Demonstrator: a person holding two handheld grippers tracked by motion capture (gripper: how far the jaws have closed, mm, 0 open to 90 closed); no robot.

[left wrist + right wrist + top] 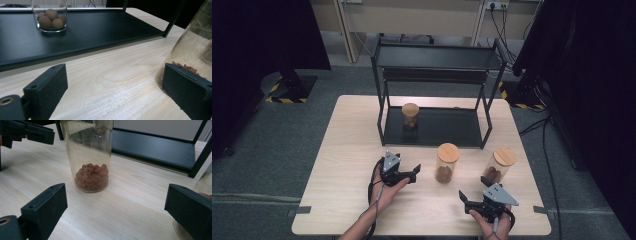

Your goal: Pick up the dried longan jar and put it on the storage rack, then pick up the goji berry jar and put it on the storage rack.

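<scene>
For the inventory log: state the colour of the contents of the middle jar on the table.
Reddish-brown pieces in the middle jar, clearest in the right gripper view.

Left tongs (408, 174) gape wide, jaws pointing toward 3 o'clock. Right tongs (466, 201) also gape, jaws pointing toward 9 o'clock.

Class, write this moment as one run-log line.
left gripper: open, beside middle jar | right gripper: open, near right jar | third jar: on rack shelf

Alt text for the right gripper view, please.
A clear glass jar part-filled with small reddish dried pieces stands on a pale wooden table, framed by the open right claw. A black metal shelf sits behind.
</scene>
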